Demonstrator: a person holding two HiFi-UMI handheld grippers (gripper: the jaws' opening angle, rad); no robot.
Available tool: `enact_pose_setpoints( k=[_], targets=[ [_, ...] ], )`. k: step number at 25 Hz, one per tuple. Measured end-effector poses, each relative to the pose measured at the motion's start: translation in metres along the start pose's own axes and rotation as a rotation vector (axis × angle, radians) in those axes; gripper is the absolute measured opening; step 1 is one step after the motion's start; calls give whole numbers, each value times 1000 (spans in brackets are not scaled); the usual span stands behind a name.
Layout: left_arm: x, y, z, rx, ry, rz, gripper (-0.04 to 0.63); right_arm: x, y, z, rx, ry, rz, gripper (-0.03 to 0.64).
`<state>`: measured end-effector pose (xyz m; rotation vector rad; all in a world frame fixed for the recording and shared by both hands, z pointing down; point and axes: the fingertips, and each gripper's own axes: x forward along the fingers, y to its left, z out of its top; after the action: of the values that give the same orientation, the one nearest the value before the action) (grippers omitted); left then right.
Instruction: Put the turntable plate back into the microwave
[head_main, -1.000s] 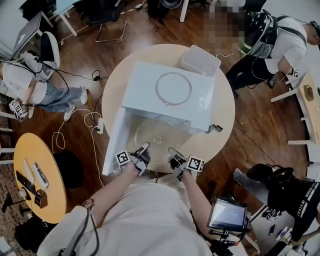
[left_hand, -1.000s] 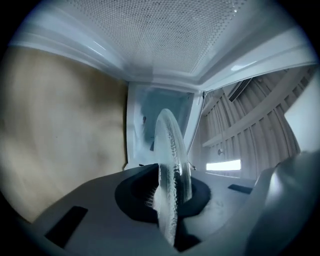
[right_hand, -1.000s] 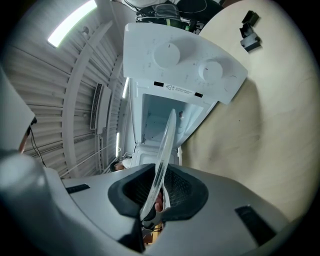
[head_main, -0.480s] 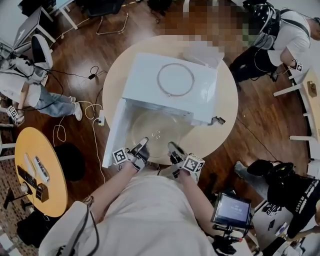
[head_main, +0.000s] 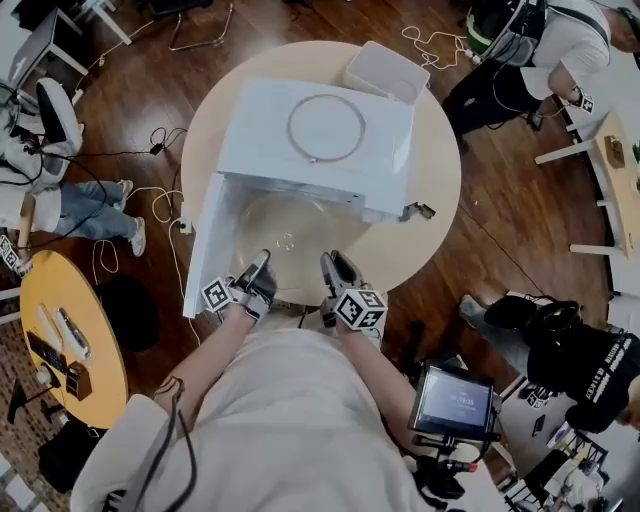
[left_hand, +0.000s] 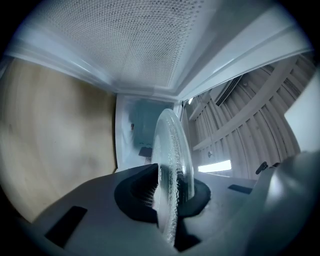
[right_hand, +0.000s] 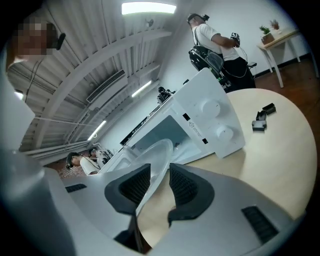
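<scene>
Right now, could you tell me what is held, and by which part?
The left gripper clamps the turntable plate by its rim. The right gripper has just been opening its jaws; the rim lies between them, unclamped.

The microwave (head_main: 320, 150) sits on the round tabletop (head_main: 430, 220) before me, its door (head_main: 205, 240) swung out to the left. The turntable plate (head_main: 290, 235) lies partly inside its mouth. A ring (head_main: 288, 128) rests on top; a container (head_main: 385, 72) stands behind.

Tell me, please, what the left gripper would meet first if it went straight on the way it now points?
The left gripper, shut on the glass plate, points into the open microwave. Going straight on with the plate, it would probably meet the cavity's back wall first, though depth is hard to judge.
</scene>
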<state>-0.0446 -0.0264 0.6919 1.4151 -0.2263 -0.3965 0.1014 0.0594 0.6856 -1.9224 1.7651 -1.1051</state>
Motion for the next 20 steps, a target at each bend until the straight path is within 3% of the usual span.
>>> enact_pose_setpoints(
  k=[6,14,20],
  targets=[
    [2,0,0,18,-3,0,32,-1,1,-12,133,-26,-6,98],
    [-1,8,2,-5,-41,11,32,0,6,-23,168,58,61,98],
    [1,0,5,14,-24,12,32,2,11,-31,248,68,100,97]
  ],
)
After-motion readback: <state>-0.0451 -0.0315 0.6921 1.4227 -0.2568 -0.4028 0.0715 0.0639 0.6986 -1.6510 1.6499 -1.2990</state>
